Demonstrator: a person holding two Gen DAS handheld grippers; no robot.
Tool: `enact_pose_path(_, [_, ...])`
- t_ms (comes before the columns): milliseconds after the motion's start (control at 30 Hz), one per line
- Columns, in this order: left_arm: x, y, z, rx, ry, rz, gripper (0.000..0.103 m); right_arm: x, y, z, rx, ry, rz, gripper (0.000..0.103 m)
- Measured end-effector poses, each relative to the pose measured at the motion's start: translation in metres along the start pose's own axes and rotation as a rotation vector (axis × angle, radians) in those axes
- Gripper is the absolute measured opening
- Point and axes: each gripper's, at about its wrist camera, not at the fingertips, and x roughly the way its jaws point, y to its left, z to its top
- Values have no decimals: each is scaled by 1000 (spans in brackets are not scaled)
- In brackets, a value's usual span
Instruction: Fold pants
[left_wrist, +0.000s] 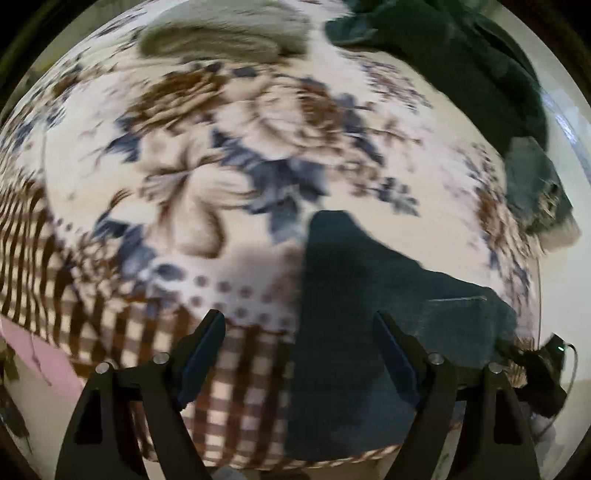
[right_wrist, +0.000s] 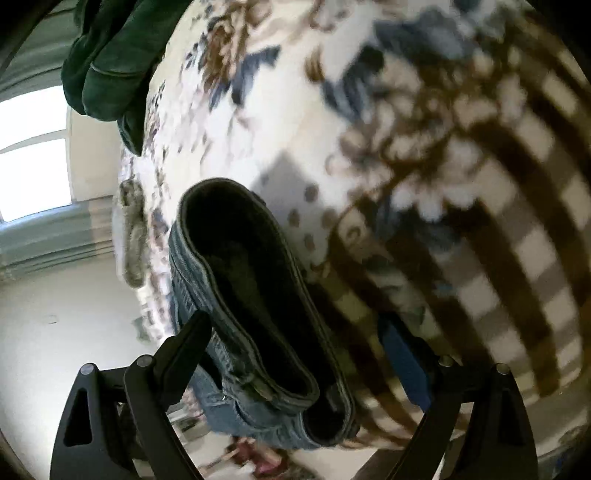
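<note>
Jeans (right_wrist: 255, 314) lay at the floral blanket (left_wrist: 229, 147) edge, waistband gaping between my right gripper (right_wrist: 295, 350) jaws, both grippers wide and empty, left gripper (left_wrist: 299, 354) straddling denim, presumably lining up a grasp.

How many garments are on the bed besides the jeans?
2, as far as the blurred left wrist view shows: a dark green garment at the blanket's far right edge and a grey-beige one at the far top. The jeans lie near the left gripper. More may be hidden.
</note>
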Motion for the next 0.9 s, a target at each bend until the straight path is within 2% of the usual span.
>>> enact_pose_path(33, [0, 2, -3, -11, 4, 1, 80, -6, 7, -3, -31, -43, -17, 93])
enact_pose_path(100, [4, 4, -12, -26, 17, -4, 80, -24, 25, -12, -130, -155, -25, 75])
enact_pose_path(133, [5, 4, -15, -27, 24, -7, 80, -28, 34, -16, -171, -175, -67, 33])
enact_pose_path(167, [8, 2, -20, -28, 32, -7, 80, -28, 40, -19, -187, -169, -100, 6])
enact_pose_path(267, [15, -6, -25, -40, 62, -34, 80, -41, 51, -28, -183, -182, -108, 5])
enact_pose_path(433, [12, -15, -29, -26, 76, -73, 80, -95, 52, -36, -108, -203, -19, 5])
enact_pose_path(467, [12, -16, -29, -21, 80, -83, 80, -104, 49, -37, -112, -201, -21, 5])
enact_pose_path(533, [15, -20, -27, -6, 91, -90, 80, -108, 43, -39, -119, -180, -76, 5])
enact_pose_path(600, [18, -21, -25, 2, 102, -103, 80, -97, 20, -38, -93, -113, -143, 5])
enact_pose_path(700, [28, -21, -23, 3, 129, -118, 80, -57, -6, -33, -90, 70, -239, 9])
enact_pose_path(767, [35, -21, -23, 6, 142, -111, 80, -54, -15, -31, -51, 69, -230, 33])
enact_pose_path(800, [37, -21, -23, 9, 147, -110, 80, -57, -18, -29, -29, 52, -198, 38])
enact_pose_path(867, [40, -22, -22, 15, 151, -110, 80, -66, -21, -27, 7, 8, -109, 69])
enact_pose_path(900, [41, -23, -22, 19, 151, -111, 80, -70, -23, -27, 24, -12, -45, 77])
